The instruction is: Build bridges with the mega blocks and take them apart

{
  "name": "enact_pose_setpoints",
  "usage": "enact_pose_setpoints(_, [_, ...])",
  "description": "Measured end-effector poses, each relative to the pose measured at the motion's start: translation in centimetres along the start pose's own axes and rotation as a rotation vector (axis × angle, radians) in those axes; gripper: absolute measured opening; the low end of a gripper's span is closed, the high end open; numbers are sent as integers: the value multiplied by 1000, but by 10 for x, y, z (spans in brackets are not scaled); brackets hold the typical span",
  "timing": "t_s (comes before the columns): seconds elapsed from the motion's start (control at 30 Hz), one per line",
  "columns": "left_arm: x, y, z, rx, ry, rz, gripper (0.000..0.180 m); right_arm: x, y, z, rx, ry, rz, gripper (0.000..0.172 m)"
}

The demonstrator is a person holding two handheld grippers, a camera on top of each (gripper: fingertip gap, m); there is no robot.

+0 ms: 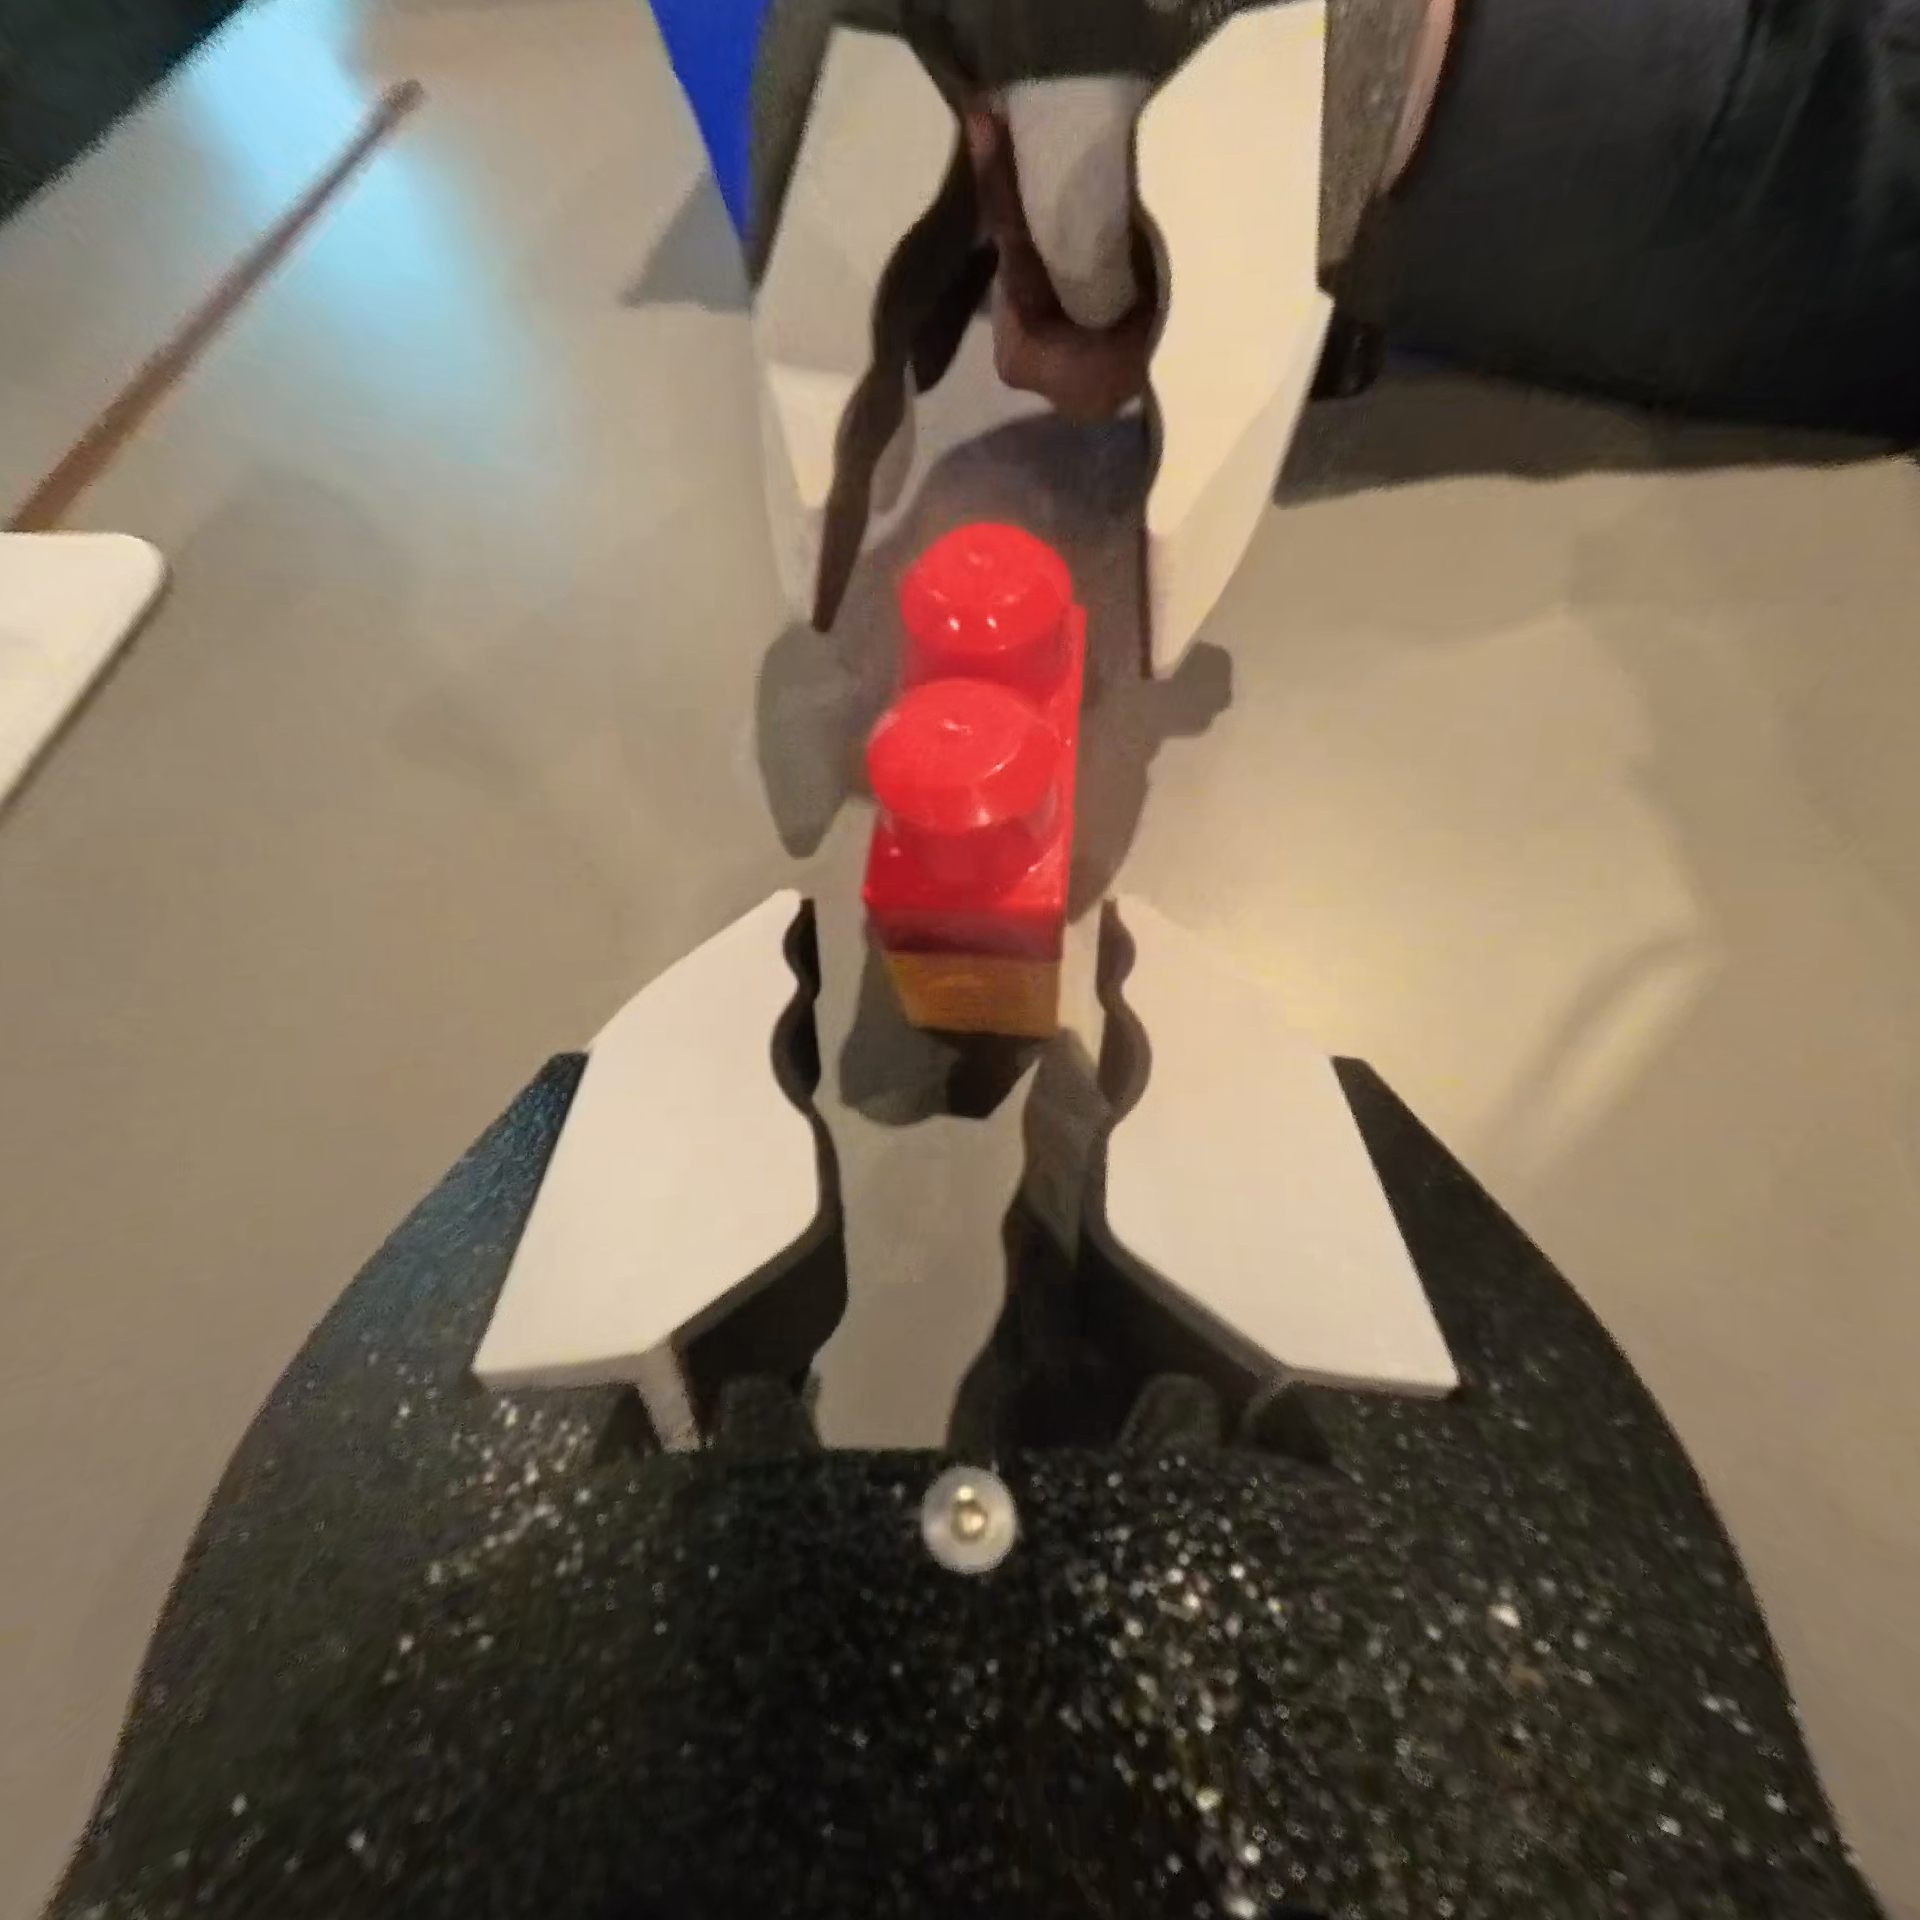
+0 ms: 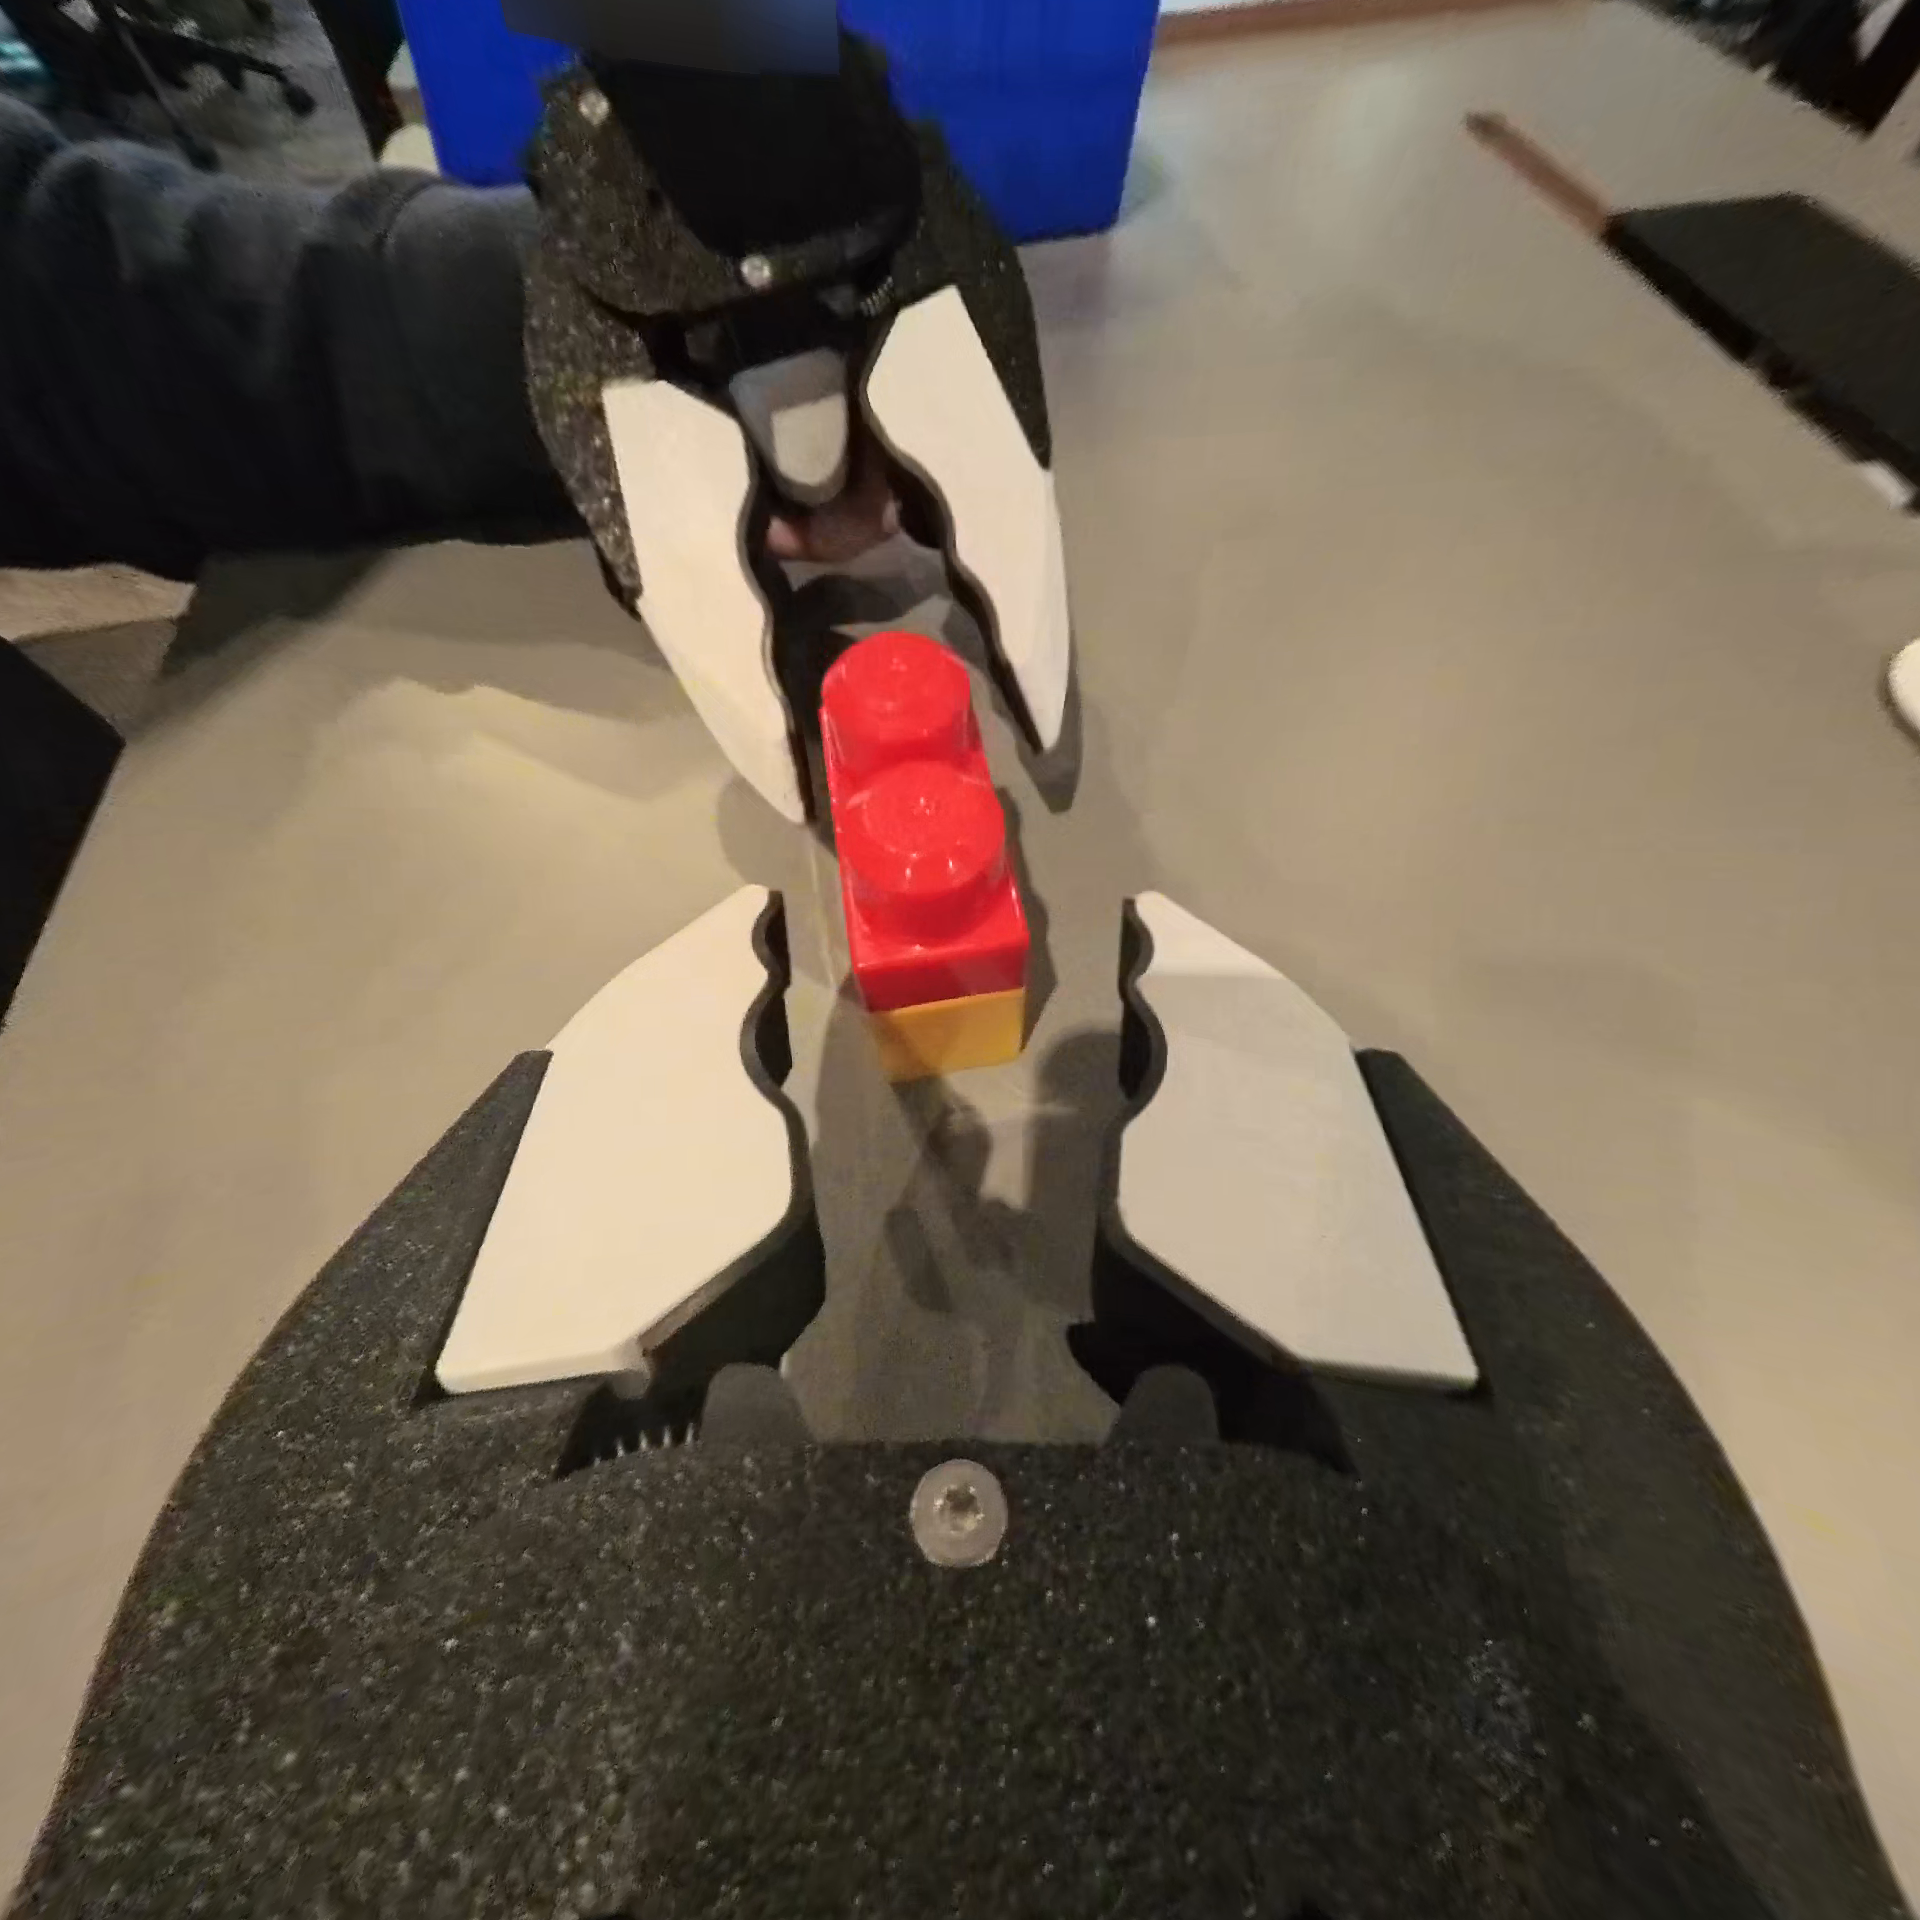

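A red block [image 1: 971,769] with two studs sits stacked on a yellow block [image 1: 977,995] on the grey worktop [image 1: 416,831]. The left gripper [image 1: 961,966] has its jaws spread, gaps on both sides of the stack. Opposite, the right gripper [image 1: 987,623] faces it, jaws also apart around the far end.

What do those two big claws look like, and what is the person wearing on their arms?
Both claws look alike. The left claw and the right claw each have a black, speckled, rough-looking body with a small silver screw in the middle. Their two fingers are flat, pale grey, pointed plates with wavy black inner edges. The person wears dark sleeves.
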State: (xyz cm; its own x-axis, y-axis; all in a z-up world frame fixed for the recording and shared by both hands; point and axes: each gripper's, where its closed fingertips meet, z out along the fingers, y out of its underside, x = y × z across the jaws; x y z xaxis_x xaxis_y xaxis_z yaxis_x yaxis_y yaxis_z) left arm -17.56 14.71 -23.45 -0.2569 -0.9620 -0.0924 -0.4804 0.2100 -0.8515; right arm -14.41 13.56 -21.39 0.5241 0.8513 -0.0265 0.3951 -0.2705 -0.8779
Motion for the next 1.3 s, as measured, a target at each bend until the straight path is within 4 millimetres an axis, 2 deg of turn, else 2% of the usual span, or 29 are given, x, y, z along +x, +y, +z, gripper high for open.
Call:
enact_pose_setpoints(0.1, [-11, -11, -18, 112, -90, -36, 51, -3, -8, 0, -32, 18, -50, 65])
enact_pose_setpoints(0.23, [-29, -15, -36, 205, -210, -129, 45, -11, -10, 12, -135, -6, -65, 68])
enact_pose_setpoints(0.37, [-41, -13, -46, 232, -261, -199, 58, -11, -7, 18, -254, 0, -91, 64])
enact_pose_setpoints(0.63, [-39, -6, -38, 186, -260, -193, 76, -10, -3, 22, -405, -34, -110, 53])
enact_pose_setpoints(0.83, [-37, -5, -37, 179, -249, -169, 78, -6, 0, 23, -464, -31, -124, 39])
enact_pose_setpoints(0.93, [-36, -9, -38, 197, -252, -153, 78, -9, -9, 17, -428, -26, -124, 37])
enact_pose_setpoints(1.0, [-34, -13, -39, 207, -244, -148, 78, -15, -24, 4, -381, -19, -105, 37])
enact_pose_setpoints(1.1, [-24, -26, -40, 252, -198, -150, 80, -24, -48, -35, -330, 19, -144, 37])
enact_pose_setpoints(1.2, [-15, -35, -39, 264, -177, -124, 80, -24, -64, -90, -306, 82, -171, 37])
enact_pose_setpoints(1.3, [-9, -36, -35, 259, -163, -104, 80, -7, -62, -156, -330, 167, -165, 36])
